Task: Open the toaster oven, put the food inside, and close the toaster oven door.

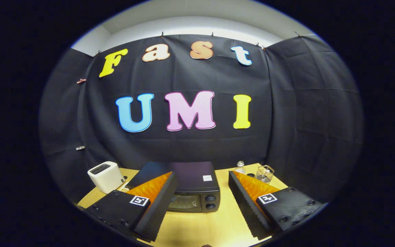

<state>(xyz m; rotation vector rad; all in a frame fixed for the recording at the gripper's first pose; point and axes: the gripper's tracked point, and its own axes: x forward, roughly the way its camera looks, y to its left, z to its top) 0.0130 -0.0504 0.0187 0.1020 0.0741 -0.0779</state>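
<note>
A black toaster oven (192, 187) stands on the wooden table (204, 224) beyond my fingers, seen from above and in front. Its glass door looks shut, and two dark knobs (210, 202) sit at the right of its front. The left finger (156, 202) covers the oven's left part. My gripper (202, 178) is open, held high over the table, with only air between the fingers. I cannot make out the food.
A white toaster (106, 176) stands to the left of the oven. A small wire basket (264, 174) and a small glass object (240, 164) sit at the back right of the table. Black cloth walls close the booth behind and on both sides.
</note>
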